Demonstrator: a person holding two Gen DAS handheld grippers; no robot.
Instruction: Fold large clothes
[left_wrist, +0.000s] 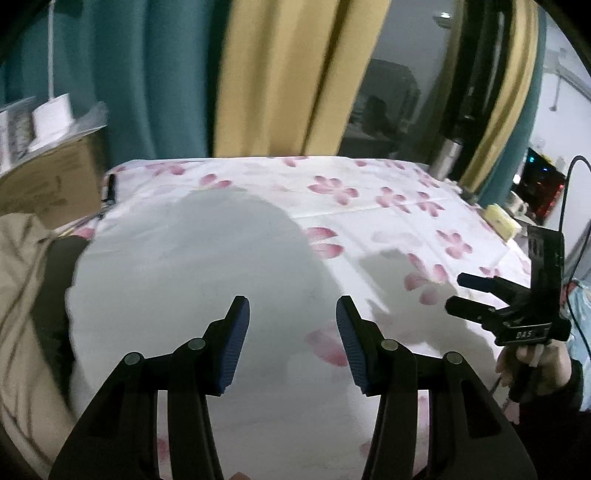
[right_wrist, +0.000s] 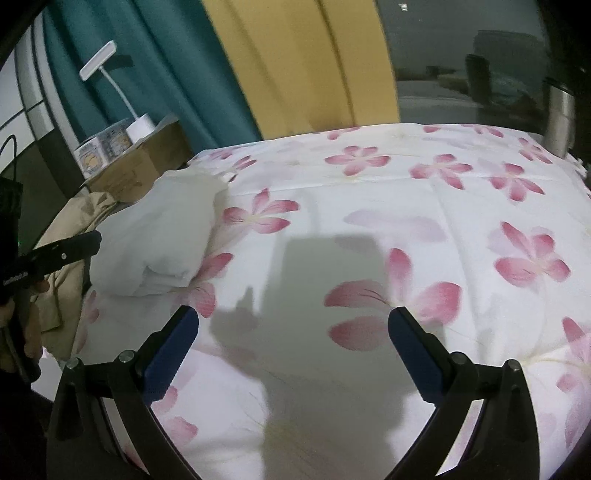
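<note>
A folded white garment (left_wrist: 192, 266) lies on the flowered bed sheet (left_wrist: 369, 192); in the right wrist view it (right_wrist: 166, 236) sits at the left of the bed. My left gripper (left_wrist: 291, 317) is open and empty, hovering over the garment's near edge. My right gripper (right_wrist: 293, 332) is open and empty above the bare sheet (right_wrist: 461, 206), to the right of the garment. The right gripper also shows at the right of the left wrist view (left_wrist: 465, 291), held by a hand. The left gripper shows at the left edge of the right wrist view (right_wrist: 74, 247).
A beige garment (left_wrist: 22, 295) hangs off the bed's left side, also in the right wrist view (right_wrist: 70, 221). A cardboard box (right_wrist: 136, 166) with a white lamp (right_wrist: 122, 92) stands behind it. Teal and yellow curtains (left_wrist: 258, 74) hang behind the bed. A metal flask (left_wrist: 447, 158) stands far right.
</note>
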